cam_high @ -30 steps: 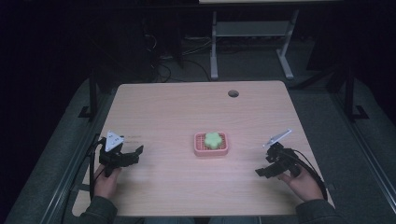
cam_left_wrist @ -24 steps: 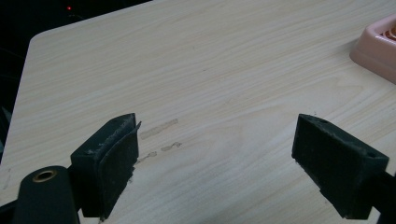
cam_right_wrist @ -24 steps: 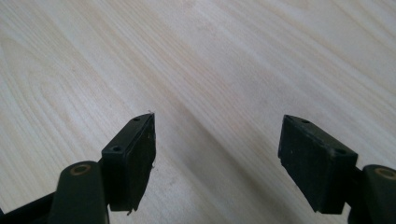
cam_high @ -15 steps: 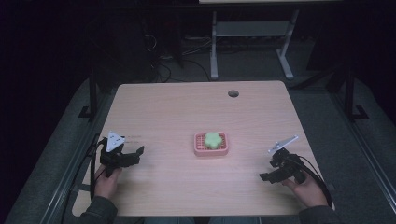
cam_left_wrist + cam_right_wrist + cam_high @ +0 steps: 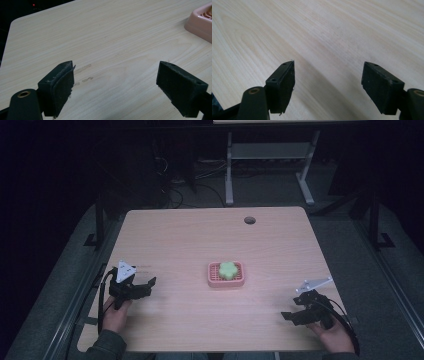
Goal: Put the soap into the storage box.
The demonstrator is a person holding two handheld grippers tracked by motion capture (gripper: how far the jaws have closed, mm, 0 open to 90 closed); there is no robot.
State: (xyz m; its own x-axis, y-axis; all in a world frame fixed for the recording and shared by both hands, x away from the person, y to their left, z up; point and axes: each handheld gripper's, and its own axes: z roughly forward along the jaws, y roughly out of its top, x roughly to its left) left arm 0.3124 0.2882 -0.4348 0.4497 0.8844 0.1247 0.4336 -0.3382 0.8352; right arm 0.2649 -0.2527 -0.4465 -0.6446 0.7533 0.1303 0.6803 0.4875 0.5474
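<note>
Nearest the person, the left hand grips the black left gripper at the near left part of the pale wood-grain table, a grey three-cornered plate on its top; its fingers stand spread wide with bare table surface between them, nothing held, and faint scuff marks lie on the wood just ahead of the one seen at left in the left gripper view. At the near right part of the table the right hand holds the black right gripper, which also carries a grey plate and trails a dark cable toward the table edge; its fingers are likewise spread apart over bare wood, gripping nothing. Farther in, about the middle of the table and between the two grippers though well apart from each, sits a small pink rectangular ribbed tray, and on it rests a light green flower-shaped piece; one corner of that tray appears at the upper right of the left gripper view. Toward the far edge a dark round hole is set in the table top. Beyond the table, a light metal frame and loose cables stand on the dark floor
</note>
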